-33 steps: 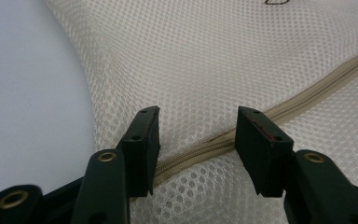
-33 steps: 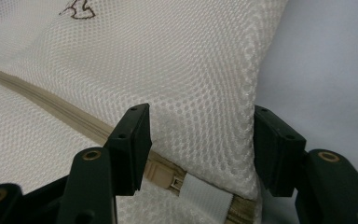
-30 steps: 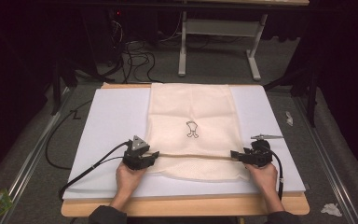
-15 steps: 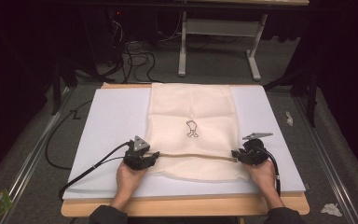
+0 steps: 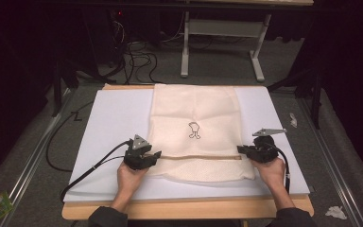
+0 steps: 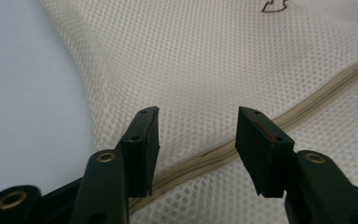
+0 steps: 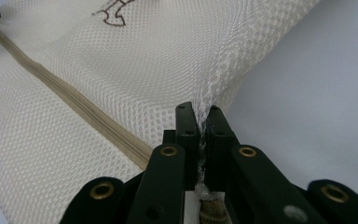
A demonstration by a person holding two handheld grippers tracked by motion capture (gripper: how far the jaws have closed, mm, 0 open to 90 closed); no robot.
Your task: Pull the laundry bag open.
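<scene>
On the left, the left gripper (image 5: 155, 154) sits at the left edge of a cream mesh bag (image 5: 196, 109) that lies flat on a white board (image 5: 108, 118). Its jaws stand about half open, with nothing pinched between them. In the left gripper view, the tan zipper (image 6: 307, 100) runs right under the gap between the two jaws and goes on up and away to the right, so the zipper's long line lies straight ahead of them. The left hand (image 5: 130, 177) lies low, and the gripper points level, in toward the bag. A little drawing (image 5: 194, 130) sits on the bag, past the zipper from both grippers. On the right, the right gripper (image 5: 240, 150) has just been closing, and now its jaws are shut tight on a fold of the mesh at the bag's right edge, where the zipper ends. In the right gripper view, the mesh is pulled up into a small tent between the jaws. The right hand (image 5: 272, 172) points its gripper in toward the left one. I think the left jaws are the nearer ones to grab the zipper's left end next; they need to close on it.
</scene>
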